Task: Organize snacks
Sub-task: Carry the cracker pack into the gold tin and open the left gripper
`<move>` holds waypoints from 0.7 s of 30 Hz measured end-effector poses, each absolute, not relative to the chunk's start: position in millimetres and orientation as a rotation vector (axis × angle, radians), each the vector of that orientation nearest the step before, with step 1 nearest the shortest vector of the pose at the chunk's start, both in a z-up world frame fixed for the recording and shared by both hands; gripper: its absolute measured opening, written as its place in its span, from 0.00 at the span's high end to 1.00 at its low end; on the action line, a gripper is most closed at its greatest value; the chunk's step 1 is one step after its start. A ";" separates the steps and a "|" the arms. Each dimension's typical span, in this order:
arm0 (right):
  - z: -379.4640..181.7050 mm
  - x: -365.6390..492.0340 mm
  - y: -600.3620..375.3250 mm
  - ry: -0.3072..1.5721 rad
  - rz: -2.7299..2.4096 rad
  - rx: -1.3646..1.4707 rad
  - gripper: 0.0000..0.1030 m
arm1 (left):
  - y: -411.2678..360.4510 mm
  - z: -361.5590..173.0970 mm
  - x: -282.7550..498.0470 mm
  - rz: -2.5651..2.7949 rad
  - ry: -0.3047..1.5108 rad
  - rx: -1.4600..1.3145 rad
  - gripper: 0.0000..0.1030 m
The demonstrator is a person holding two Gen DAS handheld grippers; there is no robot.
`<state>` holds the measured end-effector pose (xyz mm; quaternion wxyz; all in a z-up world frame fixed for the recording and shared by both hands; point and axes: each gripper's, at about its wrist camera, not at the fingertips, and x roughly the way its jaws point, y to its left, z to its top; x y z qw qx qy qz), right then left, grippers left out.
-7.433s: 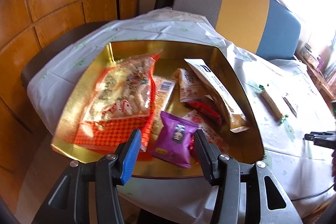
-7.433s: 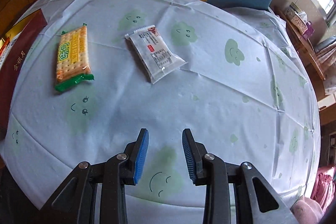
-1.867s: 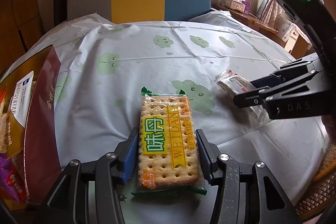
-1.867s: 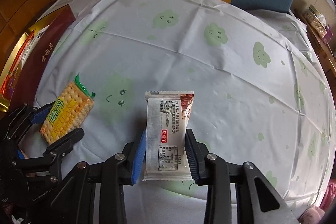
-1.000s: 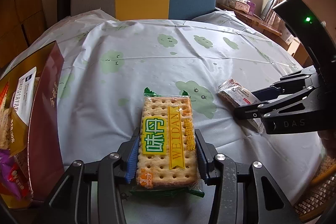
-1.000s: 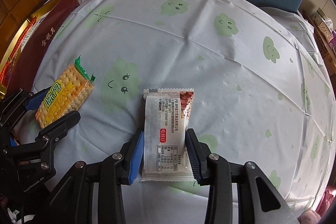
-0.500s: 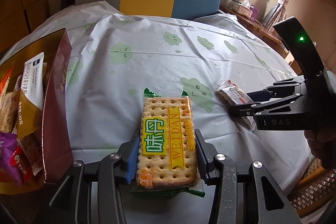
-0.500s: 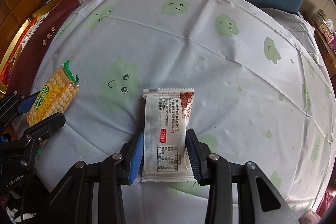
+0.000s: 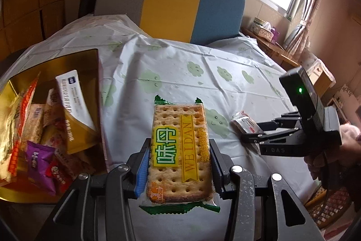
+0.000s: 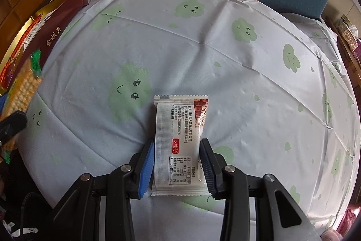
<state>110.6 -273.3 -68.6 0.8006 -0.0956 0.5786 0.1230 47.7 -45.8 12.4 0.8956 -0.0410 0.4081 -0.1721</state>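
Your left gripper (image 9: 179, 167) is squeezing the cracker pack (image 9: 179, 154) from both sides. The pack sits right between the two fingers, with its near half in the grip and its green far end sticking out ahead. It looks lifted up off the tablecloth (image 9: 180, 73). You can read the yellow label and the word WEIDAN on top.

To the left of that pack is the gold box (image 9: 74, 64). It is close by, and its brown side wall stands between the pack and the snacks inside. In the box you can see a purple packet (image 9: 39, 167), a tall white and gold bag (image 9: 72, 105) leaning up, and an orange and clear bag (image 9: 17, 123) at the far left.

Your right gripper (image 10: 177, 164) is clamped on the white snack packet (image 10: 179, 141). The packet lies between the fingers, long way pointing ahead, with its printed back facing up. Its far end reaches past the fingertips, above a green smiling cloud on the cloth. You cannot tell if it is touching the cloth or held just over it.

From the left camera, the right gripper (image 9: 250, 137) is off to the right, well apart from the cracker pack.
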 end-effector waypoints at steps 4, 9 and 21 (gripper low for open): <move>-69.2 108.0 -272.3 1.238 0.264 -0.209 0.61 | -8.5 27.7 53.9 -0.283 0.818 -0.157 0.54; -67.0 105.5 -270.2 1.235 0.263 -0.216 0.61 | 45.2 32.7 65.7 -0.153 0.814 -0.253 0.54; -63.3 102.6 -268.0 1.233 0.264 -0.225 0.61 | 105.4 11.3 96.4 0.010 0.922 -0.356 0.54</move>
